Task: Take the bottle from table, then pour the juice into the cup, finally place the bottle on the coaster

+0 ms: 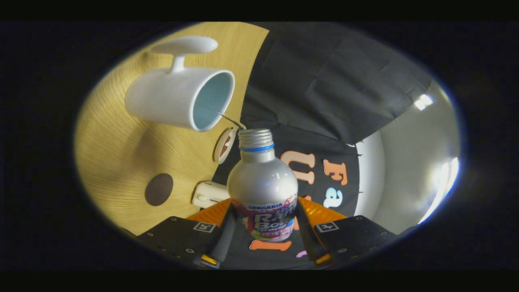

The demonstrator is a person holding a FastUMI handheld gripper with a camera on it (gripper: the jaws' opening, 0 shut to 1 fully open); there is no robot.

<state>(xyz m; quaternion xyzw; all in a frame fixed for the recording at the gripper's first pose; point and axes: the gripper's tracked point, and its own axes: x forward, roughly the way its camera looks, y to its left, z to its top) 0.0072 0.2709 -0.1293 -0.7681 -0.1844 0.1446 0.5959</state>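
The whole view is rolled over, so the wooden worktop stands like a wall beside the claw, its far edge meeting the black booth cloth. The claw is clamped on the bottle — both fingers press its labelled lower body, and the uncapped threaded neck points ahead, just short of the mouth of the white cup. The cup sits on the worktop near that far edge. Between cup and fingers lie a round coaster at the edge, a dark disc further in, and a small white object — open wood around them.
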